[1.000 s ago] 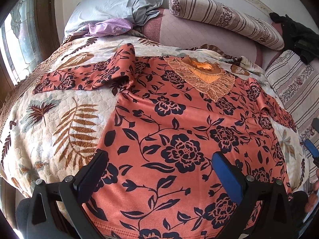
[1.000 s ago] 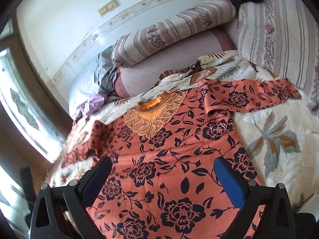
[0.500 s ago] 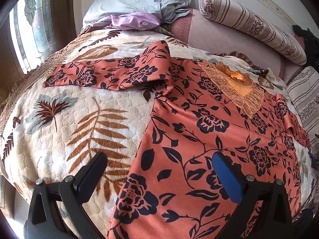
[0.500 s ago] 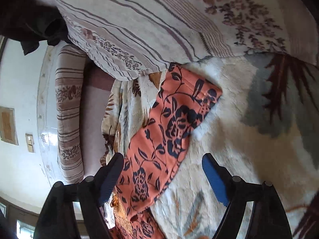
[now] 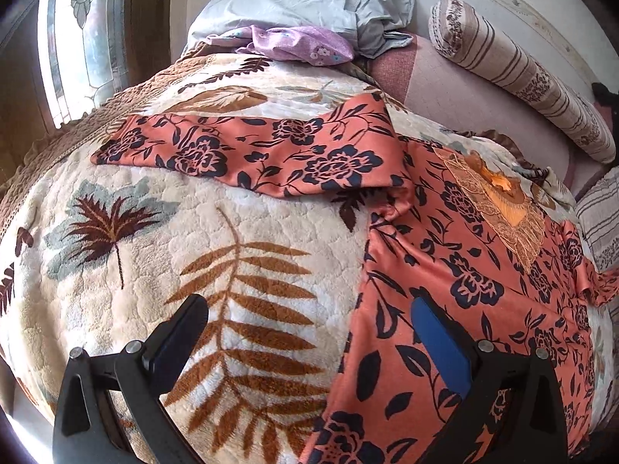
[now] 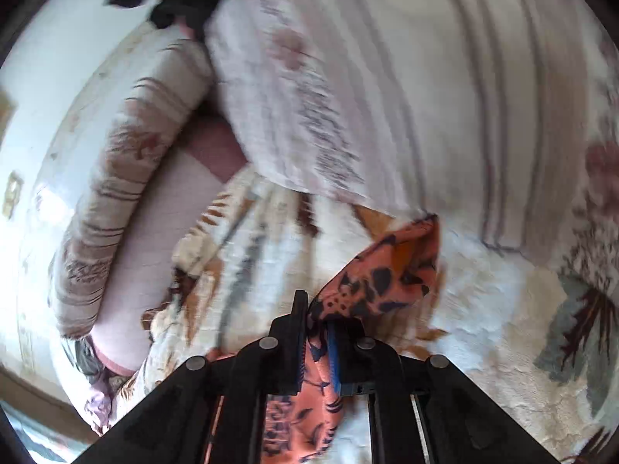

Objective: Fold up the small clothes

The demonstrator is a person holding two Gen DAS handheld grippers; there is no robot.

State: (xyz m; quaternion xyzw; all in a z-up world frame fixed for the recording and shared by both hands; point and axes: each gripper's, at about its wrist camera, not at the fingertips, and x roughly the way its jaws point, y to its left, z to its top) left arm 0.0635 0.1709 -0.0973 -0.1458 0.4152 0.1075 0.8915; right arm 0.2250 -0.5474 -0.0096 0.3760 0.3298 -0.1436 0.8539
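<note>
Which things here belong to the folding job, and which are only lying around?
Belong to the job:
- orange floral top
- right gripper, shut on its sleeve
- left gripper, open

Just lying about:
- leaf-pattern blanket
- purple cloth
- grey pillow
- striped bolster

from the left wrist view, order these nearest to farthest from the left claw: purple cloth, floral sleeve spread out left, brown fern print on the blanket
From the left claw:
1. brown fern print, between its fingers.
2. floral sleeve, farther up the bed.
3. purple cloth, by the grey pillow.
</note>
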